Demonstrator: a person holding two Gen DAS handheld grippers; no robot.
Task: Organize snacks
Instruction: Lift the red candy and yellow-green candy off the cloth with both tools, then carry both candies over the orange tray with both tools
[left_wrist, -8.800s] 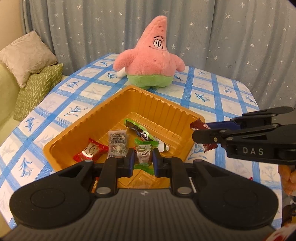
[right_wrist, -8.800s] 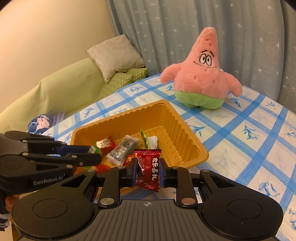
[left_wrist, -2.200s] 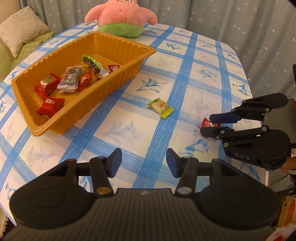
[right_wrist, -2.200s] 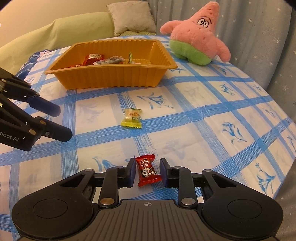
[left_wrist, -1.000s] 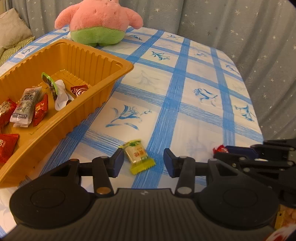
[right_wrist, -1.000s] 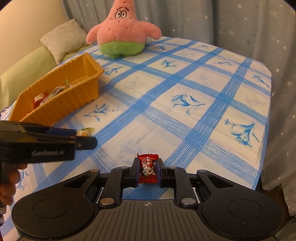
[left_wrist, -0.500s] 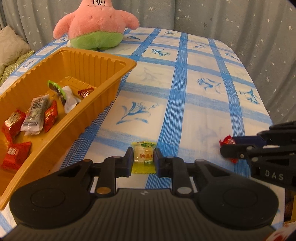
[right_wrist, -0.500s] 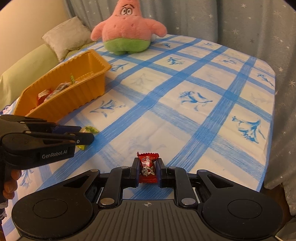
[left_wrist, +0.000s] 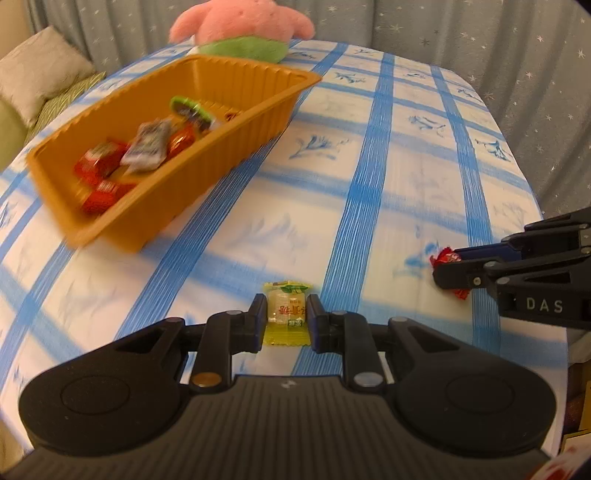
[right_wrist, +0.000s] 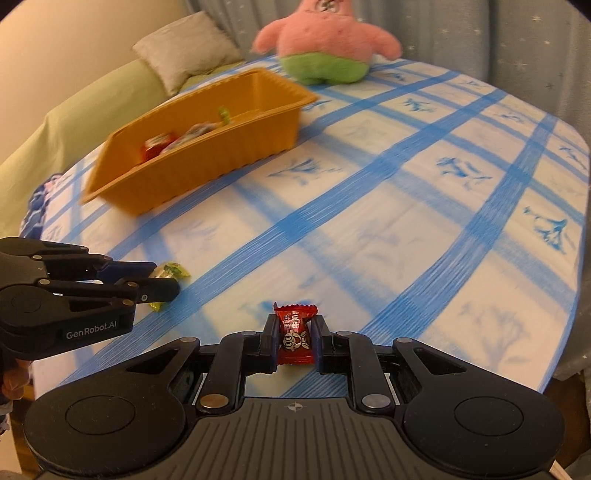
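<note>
Pinching two light, crinkly, slippery wrapped sweets across their padded middles above the checked tablecloth (left_wrist: 369, 184): left gripper (left_wrist: 286, 319) closed on yellow candy (left_wrist: 286, 314), right gripper (right_wrist: 295, 341) closed on red candy (right_wrist: 295, 338), orange tray (left_wrist: 236, 147) well apart.

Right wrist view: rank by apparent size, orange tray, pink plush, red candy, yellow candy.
1. orange tray
2. pink plush
3. red candy, near the camera, so flattered
4. yellow candy, partly hidden by the left gripper

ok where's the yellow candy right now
The yellow candy is pinched in the left claw, above the checked tablecloth. The orange tray lies beyond it to the left, and the right claw with a red candy is off to its right.
</note>
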